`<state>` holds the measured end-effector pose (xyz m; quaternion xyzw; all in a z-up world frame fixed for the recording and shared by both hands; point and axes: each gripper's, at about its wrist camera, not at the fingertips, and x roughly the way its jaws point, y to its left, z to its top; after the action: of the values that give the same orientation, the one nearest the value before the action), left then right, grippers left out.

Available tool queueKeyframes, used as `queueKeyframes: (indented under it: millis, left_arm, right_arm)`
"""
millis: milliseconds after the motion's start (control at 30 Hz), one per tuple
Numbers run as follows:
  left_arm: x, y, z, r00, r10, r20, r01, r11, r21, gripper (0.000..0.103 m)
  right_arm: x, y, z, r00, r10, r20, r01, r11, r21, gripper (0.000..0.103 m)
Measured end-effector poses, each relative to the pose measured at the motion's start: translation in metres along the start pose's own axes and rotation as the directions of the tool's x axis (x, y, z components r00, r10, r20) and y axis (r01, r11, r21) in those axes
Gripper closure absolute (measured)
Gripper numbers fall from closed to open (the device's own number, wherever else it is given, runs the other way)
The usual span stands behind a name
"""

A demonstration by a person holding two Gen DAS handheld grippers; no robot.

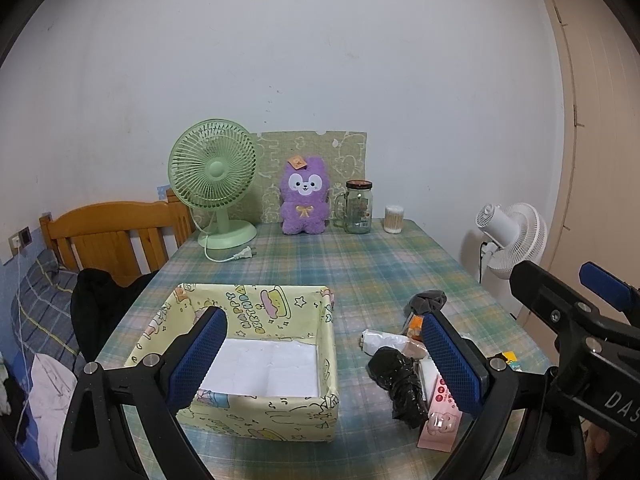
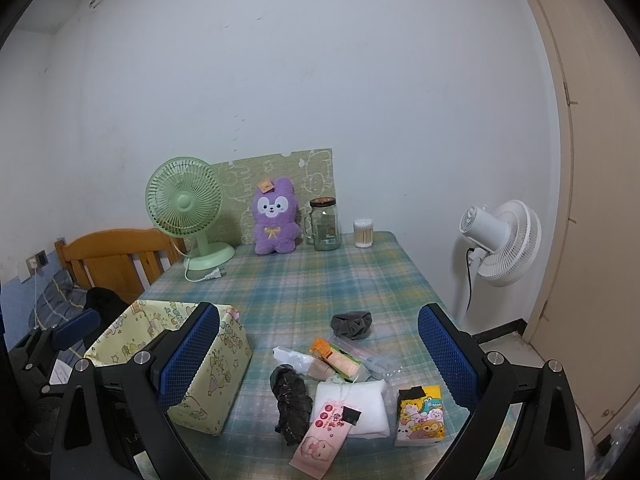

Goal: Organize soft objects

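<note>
Bed (image 1: 44, 300): seen at far left, a wooden headboard (image 1: 116, 232) beside the counter.
Left tool (image 1: 320, 360): held with its blue pads wide apart, nothing gripped, above the counter's near edge.
Box (image 1: 240, 412): a yellow cartoon-print box is placed open on the plaid-covered counter (image 1: 360, 264), with a white lining inside and nothing else visible in it.
Soft objects: a black crumpled bag (image 2: 292, 404), white folded pad (image 2: 360, 400), pink tagged card (image 2: 324, 440), orange packet (image 2: 336, 358) and grey scrunchie (image 2: 352, 325) are clustered just right of the box.
Tissue pack (image 2: 420, 416): stood at the right end of the cluster.
Right tool (image 2: 320, 360): held spread open and empty, over the cluster.
Back row: green fan (image 1: 214, 184), purple plush (image 1: 304, 200), glass jar (image 1: 358, 208), cotton swabs (image 1: 393, 219) are lined along the wall.
White fan (image 2: 504, 240): stands off the counter at right.
</note>
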<state>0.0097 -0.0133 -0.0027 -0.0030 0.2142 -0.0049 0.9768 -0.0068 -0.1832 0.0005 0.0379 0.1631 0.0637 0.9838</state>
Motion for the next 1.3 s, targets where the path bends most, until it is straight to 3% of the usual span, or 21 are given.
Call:
queueKeyframes:
  millis: [600,1300]
  left_arm:
    - [0.001,-0.012,-0.003,1.0,-0.022,0.001,0.022,1.0,-0.003,0.004]
    - [0.008,-0.055,-0.024,0.998,-0.051,-0.025,0.052,0.998,0.038,0.004]
  right_arm:
    - [0.003,0.0,-0.001,1.0,0.002,-0.007,-0.002,1.0,0.003,0.002]
    - [0.006,-0.026,-0.02,0.999,-0.046,-0.029,0.047,0.999,0.008,0.002]
